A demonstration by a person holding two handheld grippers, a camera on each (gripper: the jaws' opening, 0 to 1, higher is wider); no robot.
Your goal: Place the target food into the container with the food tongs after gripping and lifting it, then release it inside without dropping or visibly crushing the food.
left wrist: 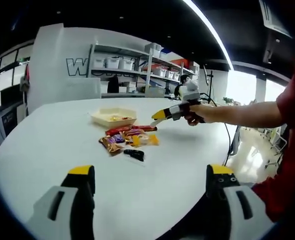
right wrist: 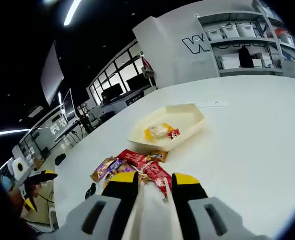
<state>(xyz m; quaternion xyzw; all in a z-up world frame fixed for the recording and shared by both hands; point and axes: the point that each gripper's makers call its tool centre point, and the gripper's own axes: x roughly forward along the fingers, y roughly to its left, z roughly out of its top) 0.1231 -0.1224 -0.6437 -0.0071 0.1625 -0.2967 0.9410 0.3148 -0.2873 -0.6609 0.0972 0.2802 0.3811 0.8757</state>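
Here right tool [right wrist: 148,184], on arm stretched level across desk [left wrist: 187,165], clamped on pale food tongs [right wrist: 152,210] over snack packets [right wrist: 137,165] mid-desk. Container [right wrist: 190,122] just beyond packets, two snacks inside. Left tool [left wrist: 150,182] low at near desk edge, jaws apart.

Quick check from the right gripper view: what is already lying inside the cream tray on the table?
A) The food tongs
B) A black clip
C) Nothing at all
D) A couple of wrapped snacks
D: in the right gripper view the cream tray holds a yellow-wrapped snack and a small red one, while the rest of the snack pile lies outside it on the white table.
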